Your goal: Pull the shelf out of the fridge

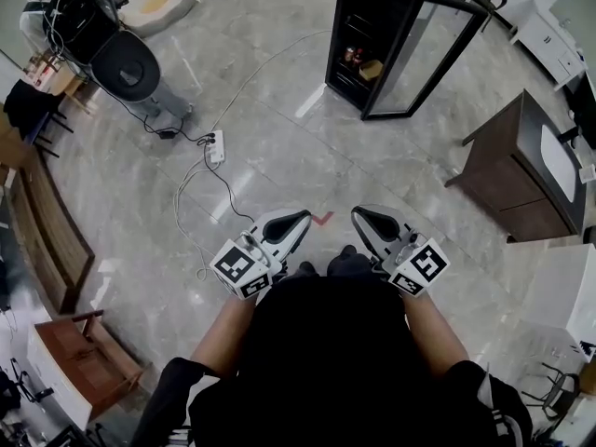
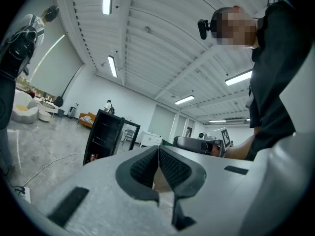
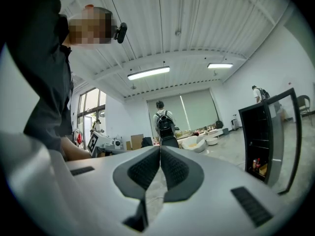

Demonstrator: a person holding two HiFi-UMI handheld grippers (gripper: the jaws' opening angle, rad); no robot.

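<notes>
A tall black fridge [image 1: 382, 35] stands far ahead on the floor with its glass door [image 1: 424, 59] swung open; dark shelves and a few small items show inside. It also appears in the left gripper view as the fridge [image 2: 106, 136] and at the right of the right gripper view as the fridge [image 3: 266, 141]. My left gripper [image 1: 300, 218] and right gripper [image 1: 358, 214] are held level in front of my body, well short of the fridge. Both are shut with nothing between the jaws: left gripper [image 2: 158, 149], right gripper [image 3: 160, 149].
A white power strip [image 1: 216, 147] with cables lies on the marble floor ahead left. A dark wooden cabinet [image 1: 521, 170] stands at the right, a black machine on a stand [image 1: 121, 59] at the left, wooden furniture [image 1: 79, 361] lower left. A person with a backpack [image 3: 165, 124] stands far off.
</notes>
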